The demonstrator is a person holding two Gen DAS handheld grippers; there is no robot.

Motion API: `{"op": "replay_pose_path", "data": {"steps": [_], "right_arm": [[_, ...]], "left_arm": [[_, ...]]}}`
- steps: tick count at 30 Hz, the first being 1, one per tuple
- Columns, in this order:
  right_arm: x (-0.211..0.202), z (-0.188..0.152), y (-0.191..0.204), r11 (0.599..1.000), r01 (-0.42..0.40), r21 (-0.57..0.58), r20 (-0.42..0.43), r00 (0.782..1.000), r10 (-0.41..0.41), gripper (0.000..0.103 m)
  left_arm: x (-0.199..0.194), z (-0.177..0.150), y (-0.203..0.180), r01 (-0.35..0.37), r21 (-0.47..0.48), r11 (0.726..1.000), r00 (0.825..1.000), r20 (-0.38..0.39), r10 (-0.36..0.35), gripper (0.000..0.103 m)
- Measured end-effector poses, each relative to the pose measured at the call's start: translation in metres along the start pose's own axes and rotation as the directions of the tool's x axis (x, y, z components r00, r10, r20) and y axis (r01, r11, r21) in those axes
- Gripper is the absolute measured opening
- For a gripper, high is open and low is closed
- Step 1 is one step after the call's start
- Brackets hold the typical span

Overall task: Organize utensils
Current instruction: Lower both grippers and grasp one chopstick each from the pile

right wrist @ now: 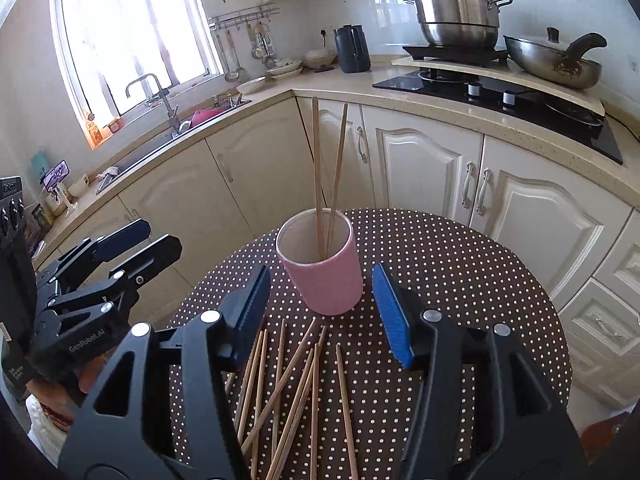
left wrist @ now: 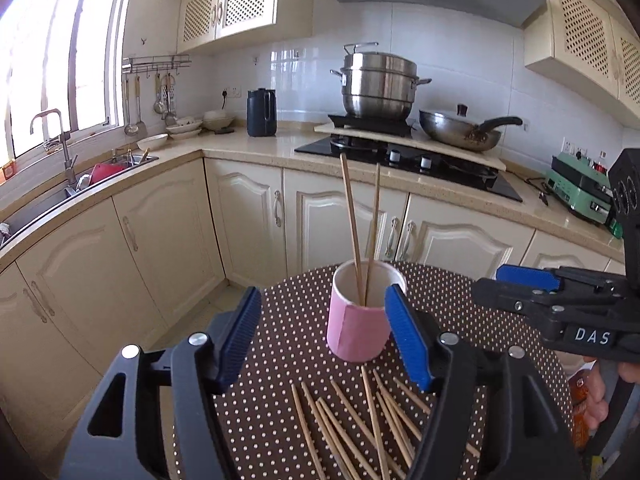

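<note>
A pink cup point(left wrist: 357, 322) point(right wrist: 325, 270) stands on a round brown polka-dot table point(left wrist: 296, 320) point(right wrist: 440, 280). Two wooden chopsticks point(left wrist: 352, 224) point(right wrist: 318, 172) stand upright in it. Several loose chopsticks point(left wrist: 352, 424) point(right wrist: 288, 392) lie scattered on the table in front of the cup. My left gripper point(left wrist: 322, 340) is open and empty, hovering above the loose chopsticks, just short of the cup. My right gripper point(right wrist: 320, 316) is open and empty, also above the pile. Each gripper shows at the edge of the other's view point(left wrist: 520, 280) point(right wrist: 120, 248).
Cream kitchen cabinets point(left wrist: 256, 216) and a countertop wrap behind the table. A sink point(left wrist: 100, 172) with a tap sits left. A stove point(left wrist: 408, 156) carries a steel steamer pot point(left wrist: 378, 84) and a wok point(left wrist: 460, 128). A dark kettle point(left wrist: 261, 112) stands on the counter.
</note>
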State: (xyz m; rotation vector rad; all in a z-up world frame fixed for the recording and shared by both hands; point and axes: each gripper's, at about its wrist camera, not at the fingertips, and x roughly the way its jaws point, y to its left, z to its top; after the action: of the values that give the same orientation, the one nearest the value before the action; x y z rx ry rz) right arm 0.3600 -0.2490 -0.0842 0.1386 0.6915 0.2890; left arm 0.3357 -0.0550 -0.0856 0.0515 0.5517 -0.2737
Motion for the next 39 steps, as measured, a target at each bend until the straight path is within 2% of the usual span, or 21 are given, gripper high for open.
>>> {"op": "replay_pose_path", "data": {"steps": [3,8,12,17,20,22,25,30,31,32,33,39], "right_arm": [[0.002,-0.014,0.002,1.000,0.010,-0.016,-0.043,0.999,-0.010,0.053],[0.011,-0.040,0.001,0.999,0.025,-0.028,-0.126,0.992,-0.028,0.053],[0.020,-0.059,-0.002,0.999,0.036,-0.034,-0.198,0.979,-0.042,0.053],[0.038,-0.080,-0.006,0.998,0.040,-0.052,-0.305,0.951,-0.054,0.053],[0.049,-0.091,-0.007,0.997,0.042,-0.066,-0.358,0.932,-0.063,0.053],[0.055,-0.096,-0.007,0.995,0.047,-0.083,-0.391,0.917,-0.076,0.053],[0.063,-0.100,-0.008,0.994,0.049,-0.101,-0.424,0.901,-0.088,0.052],[0.080,-0.110,-0.006,0.991,0.055,-0.122,-0.480,0.871,-0.108,0.042],[0.084,-0.111,-0.006,0.990,0.056,-0.127,-0.492,0.863,-0.112,0.040],[0.088,-0.113,-0.006,0.989,0.060,-0.133,-0.501,0.857,-0.120,0.035],[0.091,-0.114,-0.006,0.988,0.066,-0.139,-0.508,0.852,-0.129,0.035],[0.107,-0.110,-0.005,0.984,0.075,-0.159,-0.535,0.831,-0.149,0.034]], "left_arm": [[0.006,-0.015,0.000,-0.002,0.010,1.000,0.995,-0.103,0.003,0.064],[0.024,-0.047,0.003,0.007,0.010,1.000,0.963,-0.268,-0.004,0.064],[0.042,-0.070,0.005,-0.006,0.010,1.000,0.925,-0.379,0.009,0.064],[0.063,-0.098,0.012,-0.006,-0.002,1.000,0.877,-0.481,0.004,0.064],[0.073,-0.108,0.011,-0.011,-0.002,1.000,0.862,-0.507,0.008,0.063],[0.078,-0.112,0.011,-0.017,-0.003,1.000,0.852,-0.523,0.013,0.052],[0.084,-0.114,0.011,-0.025,-0.005,1.000,0.840,-0.542,0.019,0.044],[0.094,-0.122,0.015,-0.035,-0.010,0.999,0.819,-0.574,0.023,0.023],[0.094,-0.123,0.015,-0.041,-0.006,0.999,0.826,-0.563,0.031,0.021],[0.094,-0.124,0.015,-0.044,-0.002,0.999,0.828,-0.560,0.035,0.017],[0.094,-0.124,0.016,-0.048,0.000,0.999,0.828,-0.560,0.040,0.011],[0.097,-0.127,0.025,-0.048,-0.016,0.999,0.829,-0.559,0.031,0.006]]}}
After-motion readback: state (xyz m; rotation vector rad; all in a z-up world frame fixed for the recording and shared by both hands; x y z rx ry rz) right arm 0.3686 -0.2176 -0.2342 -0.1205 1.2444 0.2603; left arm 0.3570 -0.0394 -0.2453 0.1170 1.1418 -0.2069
